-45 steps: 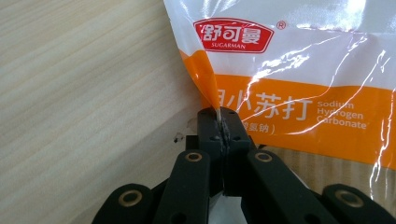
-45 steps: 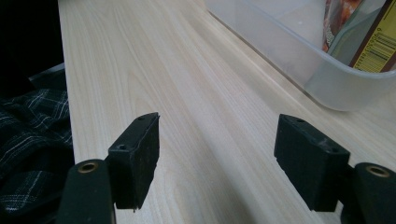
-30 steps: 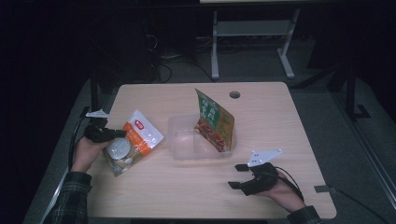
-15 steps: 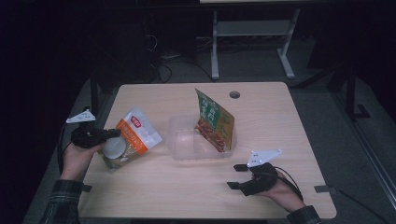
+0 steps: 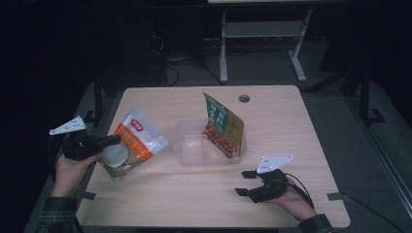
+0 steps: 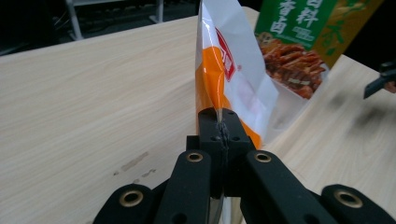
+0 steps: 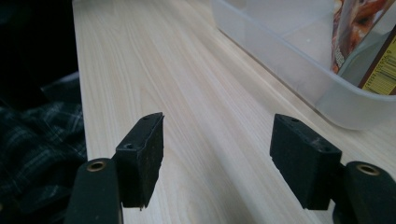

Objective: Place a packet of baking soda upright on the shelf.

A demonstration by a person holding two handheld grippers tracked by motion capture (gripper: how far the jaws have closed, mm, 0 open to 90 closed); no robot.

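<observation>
Nearest the person, the right gripper [image 5: 248, 183] rests low on the table [image 5: 194, 204] close to its near edge, jaws apart with only bare wood between them; they have just been closing a little. Between it and the left hand lies a broad strip of free tabletop along the front. Just beyond the right gripper sits the clear plastic tub [image 5: 192, 150], and the right gripper view shows the tub's rounded wall [image 7: 299, 70] near the far jaw but apart from it. A green snack packet [image 5: 223, 124] stands tilted in the tub's right half.

At the table's left edge the left gripper [image 5: 114, 141] is clamped tight on the edge seam of the orange-and-white pouch [image 5: 133, 143], which hangs tilted beside the tub, apart from it; in the left gripper view the pouch [image 6: 233, 70] rises straight out of the closed jaws. Beyond the tub the tabletop is open up to the cable hole [image 5: 244, 98] near the far edge.

Since a second ago the left hand has carried the pouch outward toward the left edge and higher, while the right hand has kept its place
</observation>
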